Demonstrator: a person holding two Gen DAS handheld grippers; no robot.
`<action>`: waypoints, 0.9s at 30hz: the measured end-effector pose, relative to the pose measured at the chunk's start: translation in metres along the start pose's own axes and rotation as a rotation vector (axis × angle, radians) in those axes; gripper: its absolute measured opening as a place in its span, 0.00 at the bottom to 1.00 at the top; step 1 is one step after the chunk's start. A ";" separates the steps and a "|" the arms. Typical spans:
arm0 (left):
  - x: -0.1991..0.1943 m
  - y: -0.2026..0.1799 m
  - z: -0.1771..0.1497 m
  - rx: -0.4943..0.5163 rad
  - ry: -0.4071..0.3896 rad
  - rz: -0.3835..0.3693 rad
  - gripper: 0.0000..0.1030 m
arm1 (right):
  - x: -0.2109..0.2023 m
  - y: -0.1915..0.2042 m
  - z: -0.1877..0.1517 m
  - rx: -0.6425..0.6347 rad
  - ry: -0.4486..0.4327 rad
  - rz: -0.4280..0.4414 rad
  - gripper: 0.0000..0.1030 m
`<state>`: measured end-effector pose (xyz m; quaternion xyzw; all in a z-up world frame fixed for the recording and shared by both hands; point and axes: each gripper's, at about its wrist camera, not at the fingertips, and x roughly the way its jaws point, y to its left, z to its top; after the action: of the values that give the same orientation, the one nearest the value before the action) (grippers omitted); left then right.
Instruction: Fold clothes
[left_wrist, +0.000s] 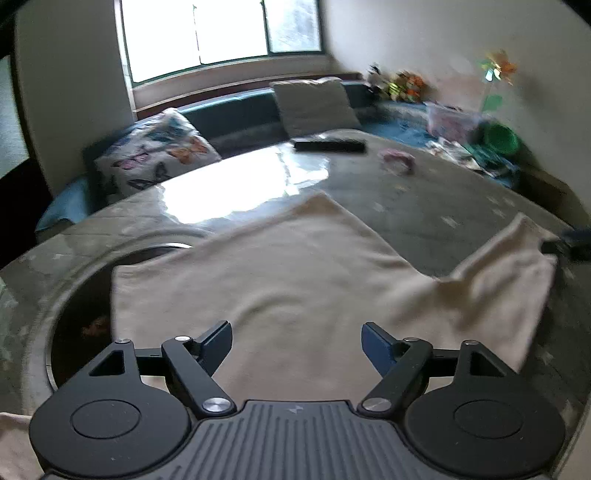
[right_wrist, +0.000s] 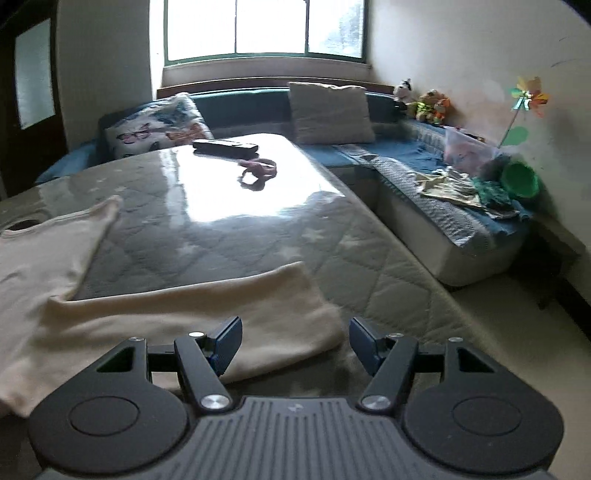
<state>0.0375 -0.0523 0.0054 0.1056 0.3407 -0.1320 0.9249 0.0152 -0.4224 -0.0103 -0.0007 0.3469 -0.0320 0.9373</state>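
Left wrist: one cream garment, two cushions, one remote.

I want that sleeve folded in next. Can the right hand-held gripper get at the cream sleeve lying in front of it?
Probably yes. The right hand-held gripper stands open just above the sleeve of the cream garment, which lies flat on the table; nothing sits on it or blocks the way.
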 end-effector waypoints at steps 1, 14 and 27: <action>0.001 -0.005 -0.002 0.015 0.004 -0.003 0.79 | 0.004 -0.002 0.000 0.003 0.007 -0.004 0.49; -0.016 -0.050 -0.035 0.216 -0.023 -0.018 0.85 | 0.027 -0.011 0.016 -0.017 -0.034 -0.039 0.21; -0.013 -0.076 -0.028 0.260 -0.056 -0.071 0.85 | -0.003 0.035 0.026 -0.116 -0.068 0.194 0.39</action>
<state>-0.0133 -0.1136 -0.0148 0.2086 0.2982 -0.2108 0.9073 0.0323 -0.3874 0.0107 -0.0225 0.3148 0.0792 0.9456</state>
